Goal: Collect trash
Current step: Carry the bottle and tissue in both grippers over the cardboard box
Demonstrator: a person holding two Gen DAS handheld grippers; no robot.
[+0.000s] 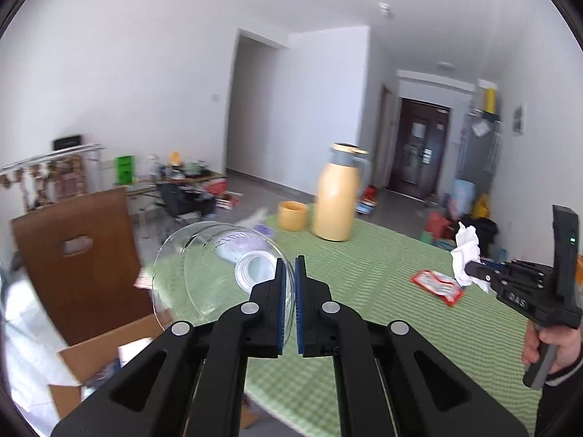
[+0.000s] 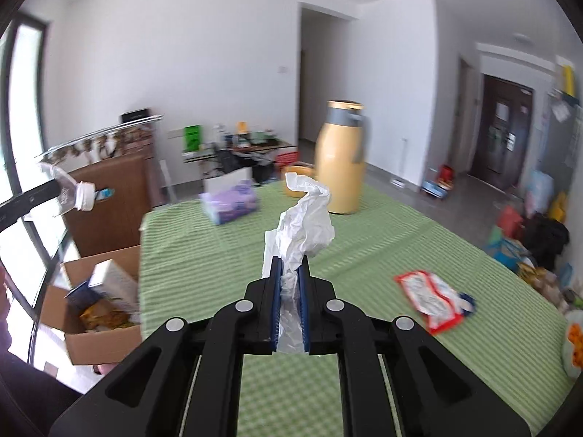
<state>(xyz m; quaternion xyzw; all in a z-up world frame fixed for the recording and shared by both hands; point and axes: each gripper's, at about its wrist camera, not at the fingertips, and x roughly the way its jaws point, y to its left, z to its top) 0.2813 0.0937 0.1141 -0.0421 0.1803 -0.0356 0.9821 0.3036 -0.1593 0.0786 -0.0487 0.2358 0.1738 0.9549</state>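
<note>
Left wrist view shows the left claw (image 1: 288,273) clamped on a clear plastic bottle (image 1: 222,266) held above the cardboard box (image 2: 105,338) beside the bench (image 2: 364,240), while the right claw (image 2: 289,273) grips crumpled tissue (image 2: 306,225) over the bench, farther from that box.

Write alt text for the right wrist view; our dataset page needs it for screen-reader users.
The right gripper is shut on a crumpled white tissue above a green checked tablecloth. A red snack wrapper lies to its right, a yellow thermos jug stands behind, and an open cardboard box of trash sits beside the table at left.
</note>
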